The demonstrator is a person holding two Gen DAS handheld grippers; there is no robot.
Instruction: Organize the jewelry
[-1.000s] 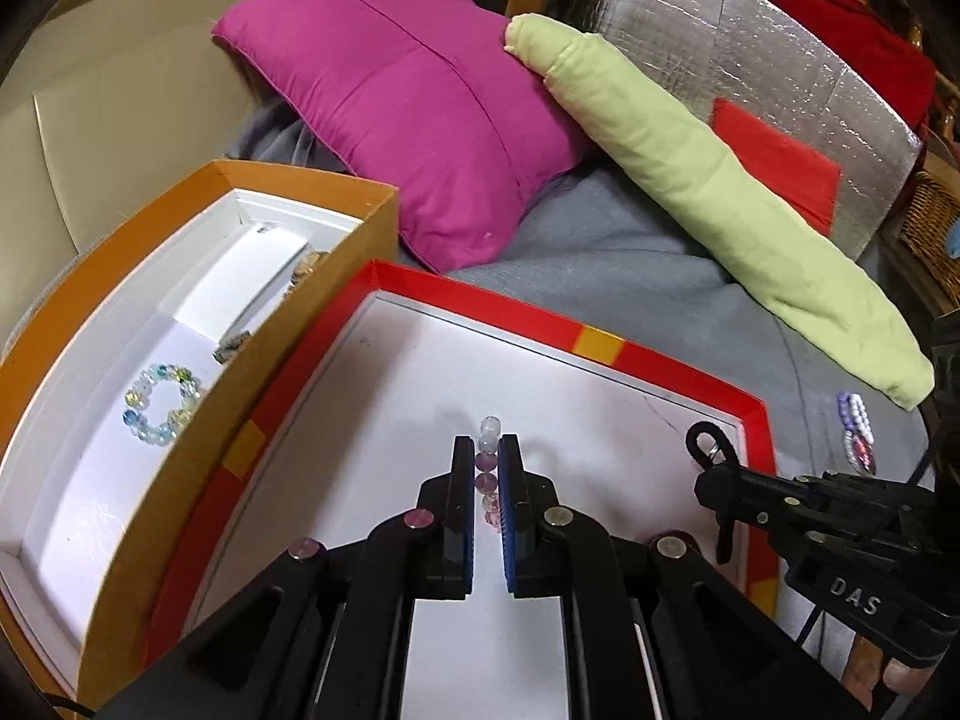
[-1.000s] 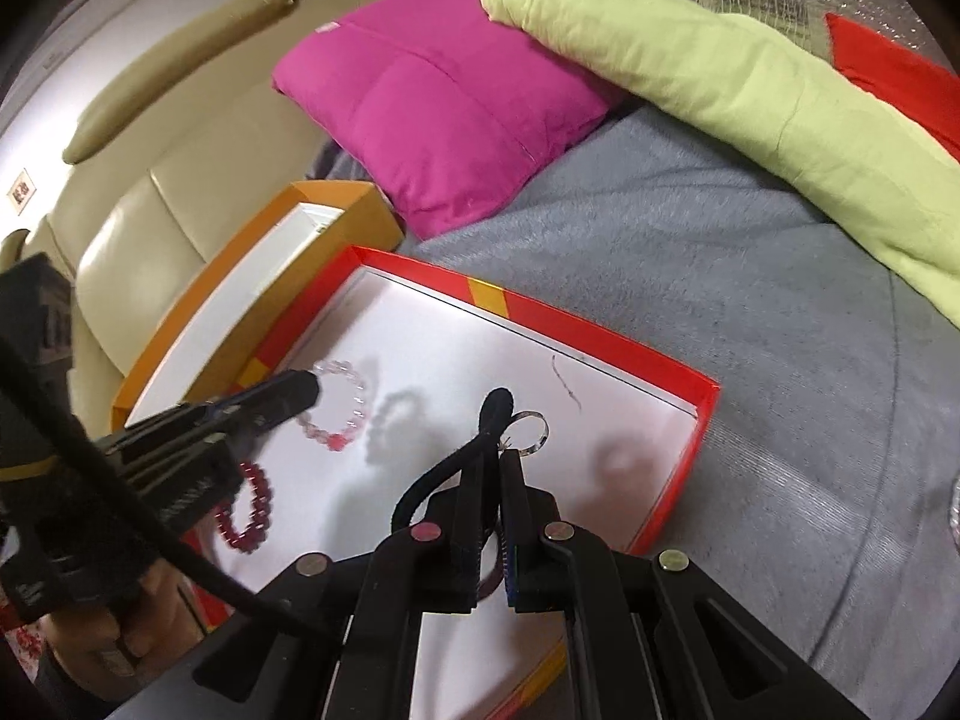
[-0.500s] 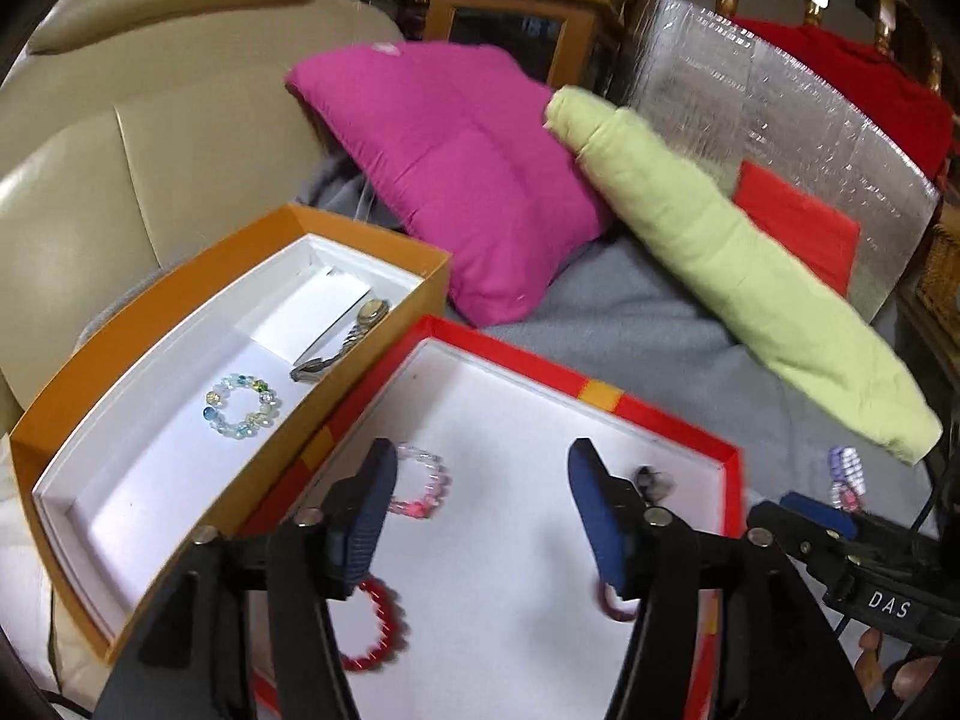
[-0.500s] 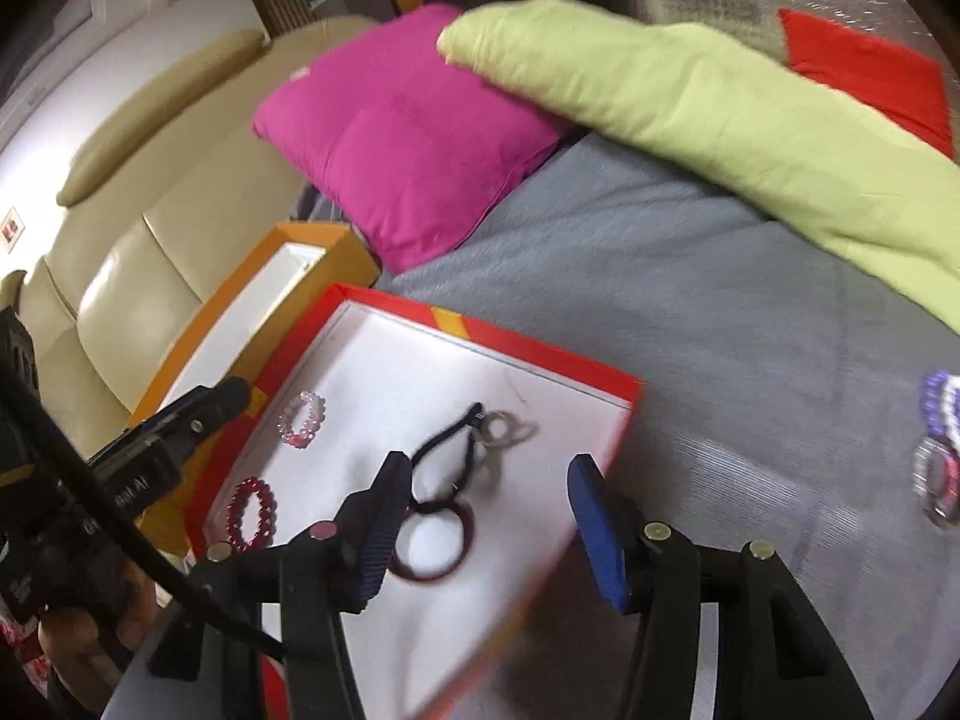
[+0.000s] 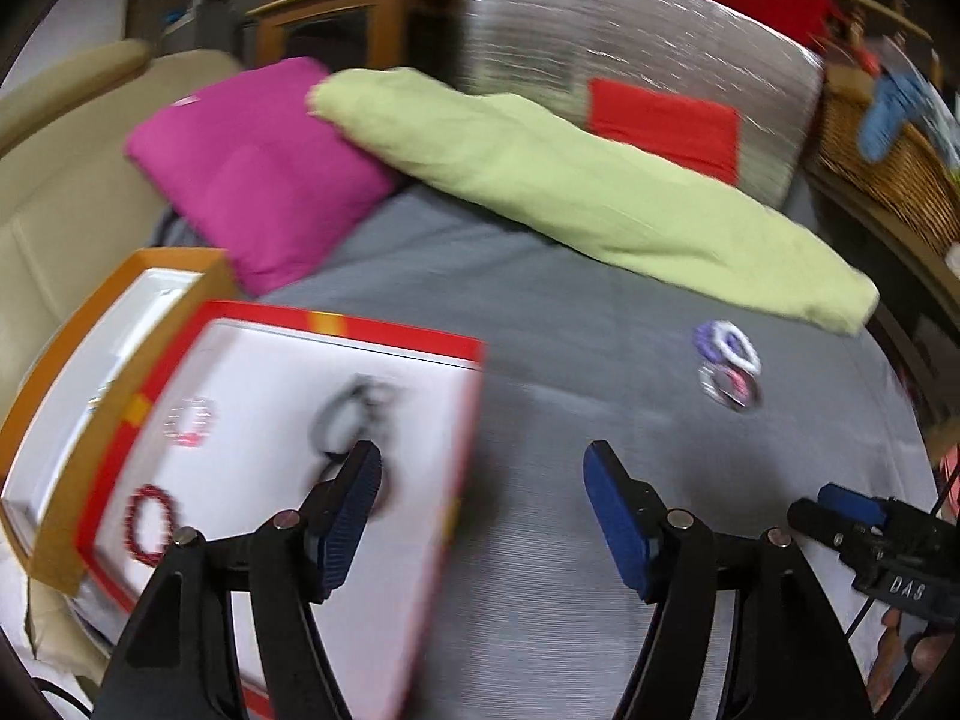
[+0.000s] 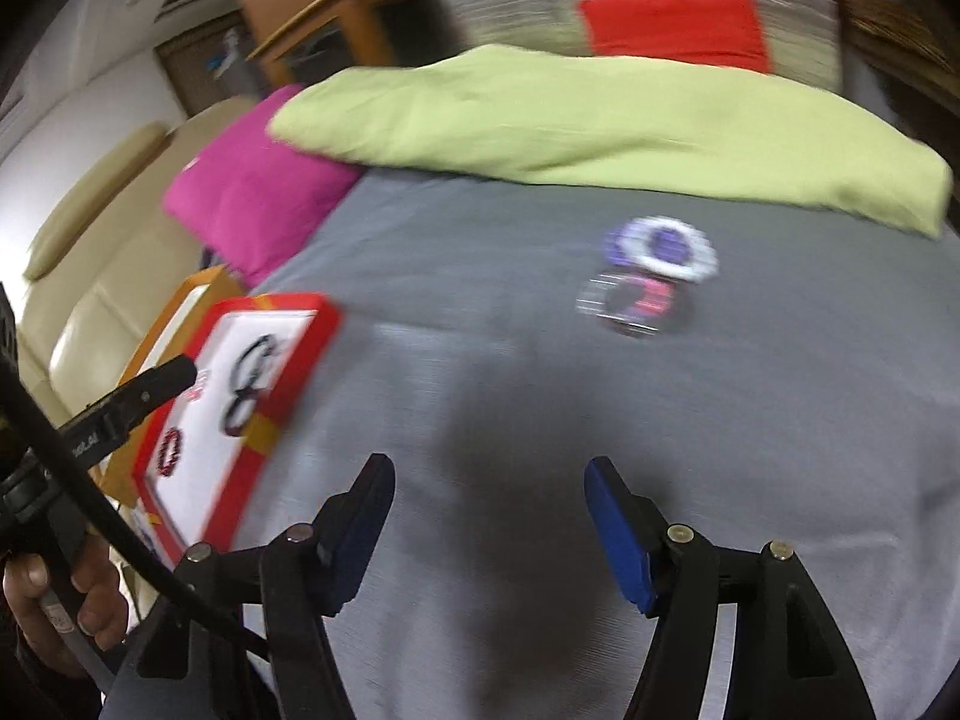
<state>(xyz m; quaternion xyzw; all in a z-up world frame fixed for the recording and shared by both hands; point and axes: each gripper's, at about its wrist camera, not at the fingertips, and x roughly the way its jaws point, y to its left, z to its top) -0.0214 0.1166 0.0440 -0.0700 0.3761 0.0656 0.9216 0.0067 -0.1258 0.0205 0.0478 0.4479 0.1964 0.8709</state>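
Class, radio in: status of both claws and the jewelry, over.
Left claw and right claw opening, nothing between them. Loose bracelets lie on grey blanket, outside red tray. Path unobstructed.

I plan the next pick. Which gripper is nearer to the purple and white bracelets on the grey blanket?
Right. The right gripper, jaws opening and empty, faces the purple and white bracelets ahead. The left gripper, also opening and empty, sits by the red tray, with the bracelets off to its right.
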